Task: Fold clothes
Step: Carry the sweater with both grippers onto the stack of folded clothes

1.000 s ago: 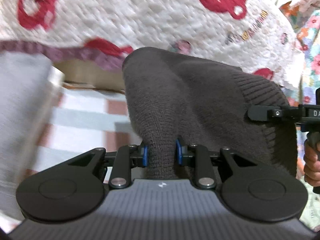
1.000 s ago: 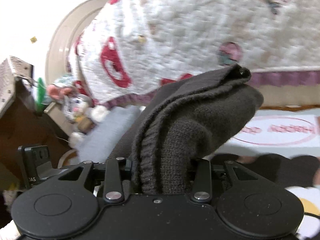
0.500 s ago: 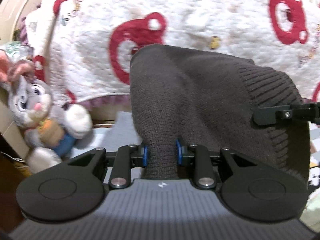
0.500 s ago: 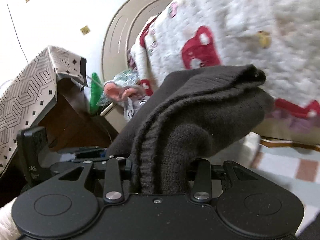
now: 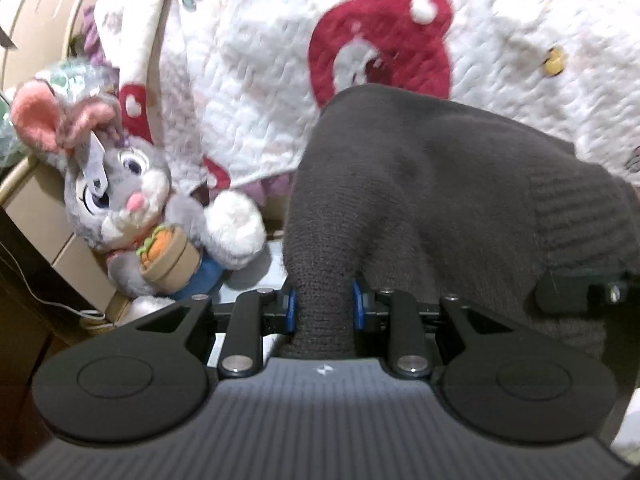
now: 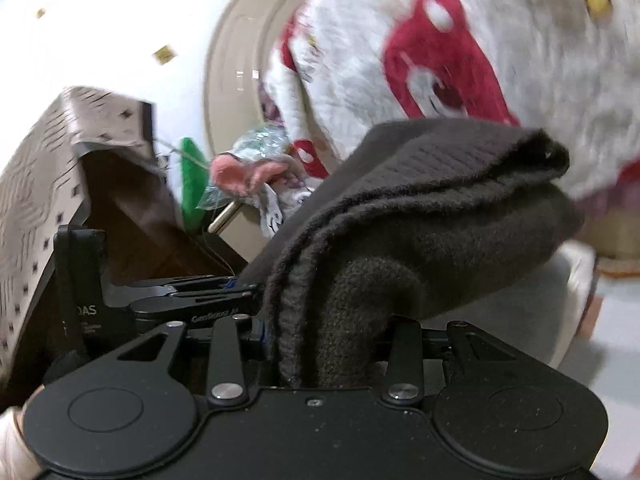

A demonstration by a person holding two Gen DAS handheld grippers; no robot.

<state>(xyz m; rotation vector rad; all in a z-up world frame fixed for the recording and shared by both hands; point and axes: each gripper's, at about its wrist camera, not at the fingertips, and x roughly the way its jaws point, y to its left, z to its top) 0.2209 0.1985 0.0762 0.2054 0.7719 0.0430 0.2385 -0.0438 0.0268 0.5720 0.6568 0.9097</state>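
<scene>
While both my grippers pinch the dark knit sweater (image 5: pixel 440 200) aloft, left gripper (image 5: pixel 323 306) and right gripper (image 6: pixel 324 336) fingers clamped on bunched folds, I list beyond: white quilt (image 5: pixel 260 80) with red prints, plush rabbit (image 5: pixel 132 200), patterned box (image 6: pixel 48 160); sweater blocks most view.

Grey plush rabbit (image 5: pixel 120 200) propped against cardboard box (image 5: pixel 48 216), white quilt with red bears (image 5: pixel 360 60) draped behind, patterned cloth over dark cabinet (image 6: pixel 48 168) left
</scene>
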